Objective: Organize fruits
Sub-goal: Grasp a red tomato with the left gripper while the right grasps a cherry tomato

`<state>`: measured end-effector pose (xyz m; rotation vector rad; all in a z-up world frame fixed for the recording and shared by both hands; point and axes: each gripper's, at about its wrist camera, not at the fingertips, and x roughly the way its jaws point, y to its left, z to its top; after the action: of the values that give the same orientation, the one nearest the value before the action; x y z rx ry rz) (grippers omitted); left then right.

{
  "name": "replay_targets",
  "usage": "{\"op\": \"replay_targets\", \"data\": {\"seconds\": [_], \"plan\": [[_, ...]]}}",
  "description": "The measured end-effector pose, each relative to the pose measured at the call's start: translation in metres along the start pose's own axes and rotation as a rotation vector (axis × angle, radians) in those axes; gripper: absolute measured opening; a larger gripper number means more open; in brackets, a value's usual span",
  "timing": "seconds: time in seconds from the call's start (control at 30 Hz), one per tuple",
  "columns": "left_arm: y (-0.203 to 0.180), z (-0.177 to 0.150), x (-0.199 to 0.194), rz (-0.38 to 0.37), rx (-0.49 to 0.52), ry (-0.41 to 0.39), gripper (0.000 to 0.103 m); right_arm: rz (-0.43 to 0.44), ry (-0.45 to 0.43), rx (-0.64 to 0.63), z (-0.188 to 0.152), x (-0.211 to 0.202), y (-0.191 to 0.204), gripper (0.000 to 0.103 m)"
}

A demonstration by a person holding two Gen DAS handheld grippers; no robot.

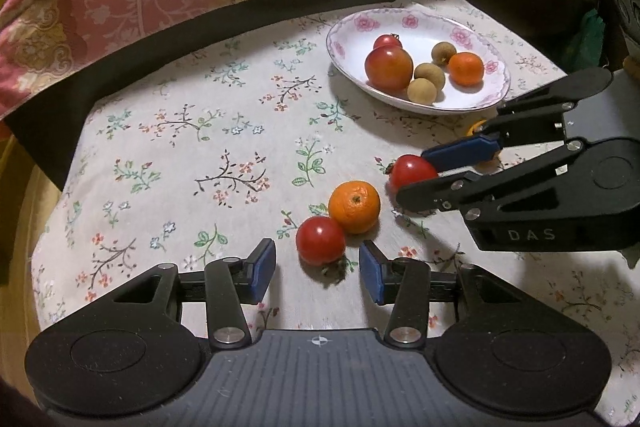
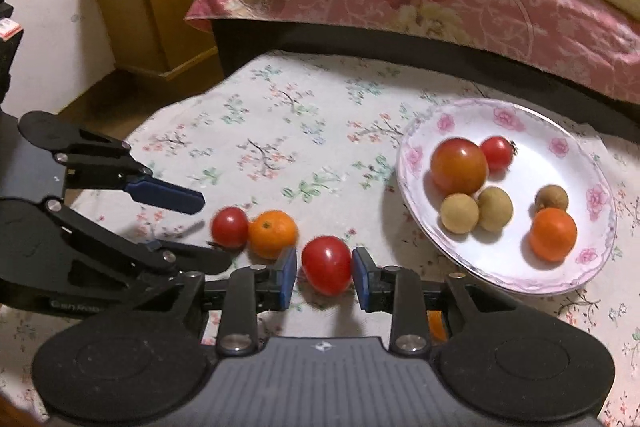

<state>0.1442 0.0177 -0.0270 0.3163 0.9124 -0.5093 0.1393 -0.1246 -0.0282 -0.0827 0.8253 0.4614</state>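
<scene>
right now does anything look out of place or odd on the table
Nothing is spilled or damaged. Three fruits sit on the cloth off the plate: a tomato touching a mandarin, and another tomato between the fingers of the right gripper. The left gripper is open.

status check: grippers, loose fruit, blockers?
Left gripper open, red tomato ahead. Right gripper open around another tomato. Orange loose on cloth. Plate part filled; path clear.
</scene>
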Motion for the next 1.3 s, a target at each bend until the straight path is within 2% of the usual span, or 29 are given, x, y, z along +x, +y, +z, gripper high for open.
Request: {"op": "replay_targets", "data": {"seconds": [0.1, 0.27, 0.47, 0.7, 1.0, 1.13, 1.3], "plan": [[-0.002, 0.003, 0.006, 0.003, 0.006, 0.004, 0.055, 0.021, 0.019, 0.047, -0.002, 0.006, -0.009, 0.031], [-0.005, 0.005, 0.012, 0.006, 0.010, 0.002, 0.054, 0.023, 0.003, 0.061, -0.004, 0.007, -0.013, 0.031], [-0.008, 0.006, 0.011, 0.004, 0.003, 0.002, 0.036, 0.018, 0.005, 0.050, -0.002, 0.009, -0.012, 0.030], [-0.019, -0.001, -0.001, -0.024, -0.015, 0.015, 0.036, 0.009, 0.020, 0.059, -0.014, -0.013, -0.010, 0.029], [-0.067, -0.021, -0.021, -0.102, 0.033, 0.015, 0.036, -0.055, 0.053, 0.091, -0.052, -0.066, -0.010, 0.029], [-0.077, -0.028, -0.015, -0.112, 0.056, 0.032, 0.036, -0.079, 0.067, 0.100, -0.066, -0.071, -0.009, 0.029], [-0.076, -0.031, -0.013, -0.120, 0.061, 0.016, 0.038, -0.085, 0.070, 0.083, -0.073, -0.067, -0.007, 0.029]]}}
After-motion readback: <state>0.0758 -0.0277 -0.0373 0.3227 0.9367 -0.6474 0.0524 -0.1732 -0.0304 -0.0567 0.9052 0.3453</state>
